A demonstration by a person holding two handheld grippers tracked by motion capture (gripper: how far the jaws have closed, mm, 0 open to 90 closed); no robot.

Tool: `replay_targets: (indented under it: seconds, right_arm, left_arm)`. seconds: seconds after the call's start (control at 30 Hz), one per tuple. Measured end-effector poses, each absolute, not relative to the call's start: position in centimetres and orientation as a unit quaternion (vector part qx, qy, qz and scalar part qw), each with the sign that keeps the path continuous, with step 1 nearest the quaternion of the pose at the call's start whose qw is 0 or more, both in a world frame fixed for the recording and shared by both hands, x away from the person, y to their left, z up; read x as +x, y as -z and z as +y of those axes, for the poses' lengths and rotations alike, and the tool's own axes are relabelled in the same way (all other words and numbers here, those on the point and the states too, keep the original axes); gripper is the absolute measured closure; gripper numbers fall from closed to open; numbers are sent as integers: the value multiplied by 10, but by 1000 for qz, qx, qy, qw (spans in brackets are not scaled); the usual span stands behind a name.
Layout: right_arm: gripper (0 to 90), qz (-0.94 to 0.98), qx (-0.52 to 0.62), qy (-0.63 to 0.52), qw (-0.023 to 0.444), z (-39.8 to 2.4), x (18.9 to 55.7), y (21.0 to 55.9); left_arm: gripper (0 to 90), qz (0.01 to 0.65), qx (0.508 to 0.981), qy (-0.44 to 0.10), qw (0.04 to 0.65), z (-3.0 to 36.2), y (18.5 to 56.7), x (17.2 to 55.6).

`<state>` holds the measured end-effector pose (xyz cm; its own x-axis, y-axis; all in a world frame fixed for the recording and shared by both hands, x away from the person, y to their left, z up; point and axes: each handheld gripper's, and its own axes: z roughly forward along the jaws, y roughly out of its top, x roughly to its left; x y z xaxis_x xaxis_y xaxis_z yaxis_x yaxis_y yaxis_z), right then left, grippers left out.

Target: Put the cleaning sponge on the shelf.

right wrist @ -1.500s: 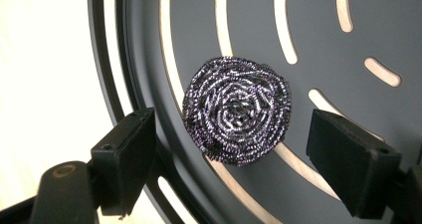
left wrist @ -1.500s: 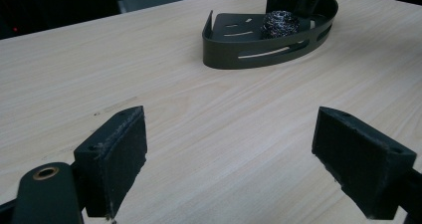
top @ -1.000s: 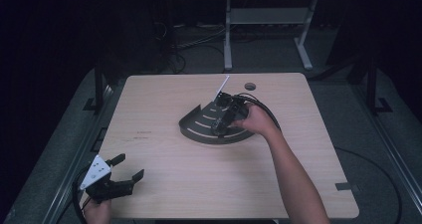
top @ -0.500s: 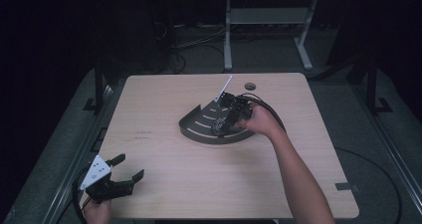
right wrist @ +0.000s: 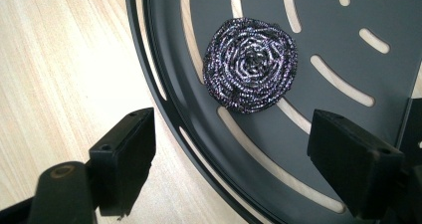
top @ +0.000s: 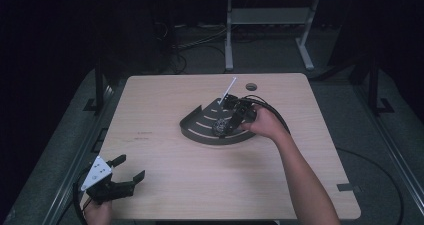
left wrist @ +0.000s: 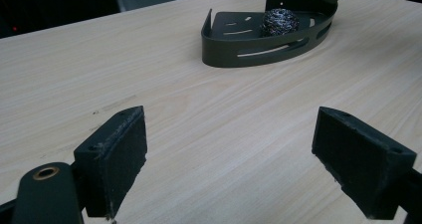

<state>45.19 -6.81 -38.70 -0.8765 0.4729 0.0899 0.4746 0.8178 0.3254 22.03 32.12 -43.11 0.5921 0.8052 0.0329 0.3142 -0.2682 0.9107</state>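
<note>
Two grippers are in play, but only one is working; your right gripper [top: 225, 119] hangs over the dark slotted quarter-round metal tray [top: 200, 130] at the centre of the high view, jaws spread wide and grasping nothing; the round steel-wool scouring pad [right wrist: 250, 64] lies on the tray floor, at the upper middle of the right gripper view, above and between the two black pads and apart from both; one pad sits outside the tray's curved rim, over the pale wooden bench [top: 165, 185], so the jaws straddle that rim.

Judging by this, you are at the approach step, lined up but not yet on the scourer; the next move calls for shifting forward until both pads clear the rim and flank the pad, then lowering and closing gently, since the wire ball will squash.

Your left gripper [top: 122, 177] rests released at the lower left of the high view, well apart from the tray.
</note>
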Motion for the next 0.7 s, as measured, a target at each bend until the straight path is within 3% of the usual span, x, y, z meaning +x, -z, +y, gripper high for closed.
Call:
replay_targets:
  seconds: [0.7]
  right_arm:
    - [187,-950,-250,186,-1,-90,436,385]
  left_arm:
    - [135,371,755,-257,476,320,432,221]
